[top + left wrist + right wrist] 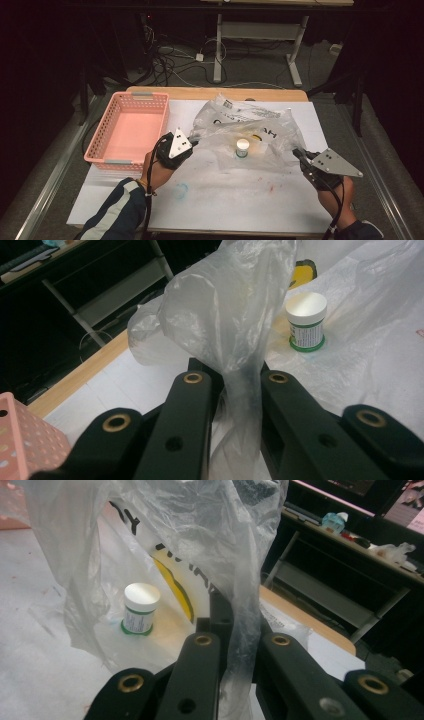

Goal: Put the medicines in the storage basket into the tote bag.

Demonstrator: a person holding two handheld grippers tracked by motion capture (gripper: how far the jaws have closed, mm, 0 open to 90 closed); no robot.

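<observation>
High view: left gripper (192, 142) and right gripper (297, 152) each pinch one side of a clear plastic bag (250, 127) that lies on the white table cover (225, 195). The bag stretches between the two sets of jaws, its printed side up and its mouth toward the person. A small white jar (242, 148) with a green base stands upright on the cover between the two grippers, inside or under the bag film; cannot tell which from here. A pink basket (100, 145) sits just outside the left gripper, apart from the bag.

Left gripper view: the jaws are pressed together on a bunched strip of the plastic bag (230, 315), which rises from between the tips and fans out ahead. The white jar (306, 321) stands ahead of the jaws and off to their right side, well apart from the tips, upright, lid on. A corner of the pink basket (20, 440) shows beside the left jaw.

Right gripper view: the jaws are also clamped on a gathered fold of the plastic bag (200, 540), with film running up from between the tips and arching over to the left. The white jar (140, 609) stands ahead and left of the jaws, under the lifted film, next to the bag's yellow and black print.
</observation>
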